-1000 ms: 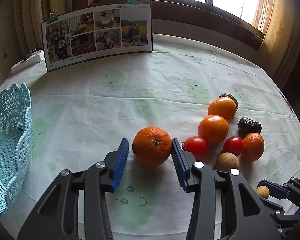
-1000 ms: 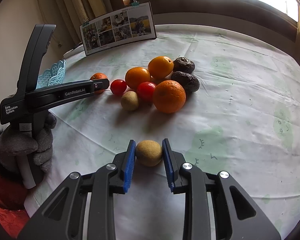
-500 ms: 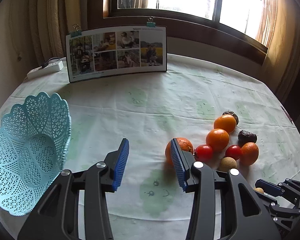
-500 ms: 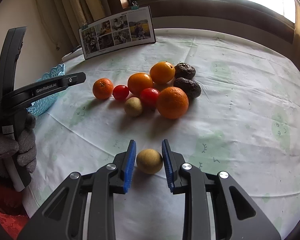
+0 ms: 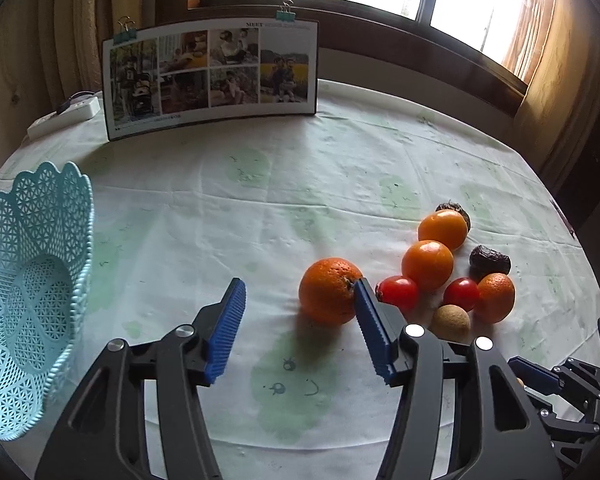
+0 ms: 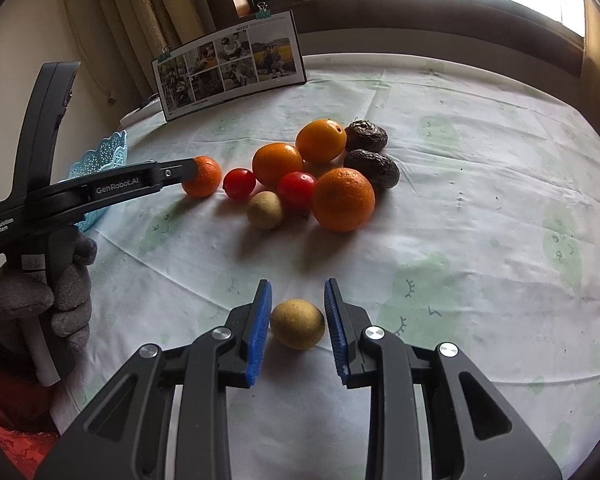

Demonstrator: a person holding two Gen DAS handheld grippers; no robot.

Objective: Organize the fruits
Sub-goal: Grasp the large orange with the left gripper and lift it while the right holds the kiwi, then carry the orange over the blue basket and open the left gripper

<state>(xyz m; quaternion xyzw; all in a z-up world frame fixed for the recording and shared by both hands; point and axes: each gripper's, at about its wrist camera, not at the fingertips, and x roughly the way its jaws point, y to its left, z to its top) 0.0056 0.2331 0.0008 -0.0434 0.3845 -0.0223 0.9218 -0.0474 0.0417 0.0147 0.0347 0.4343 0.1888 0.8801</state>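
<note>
Left gripper (image 5: 300,328) jaws apart; orange (image 5: 330,290) touching right jaw, resting on surface (image 5: 260,184). Right gripper (image 6: 298,330) jaws apart around longan (image 6: 297,324) near front edge. Basket (image 5: 28,280) at left edge.

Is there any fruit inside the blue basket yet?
No fruit shows inside the blue basket; its lacy bottom and walls look bare in the left wrist view. The nearest edge is cut off by the picture, so that bit stays unseen. In the right wrist view the left gripper covers most of it.
</note>
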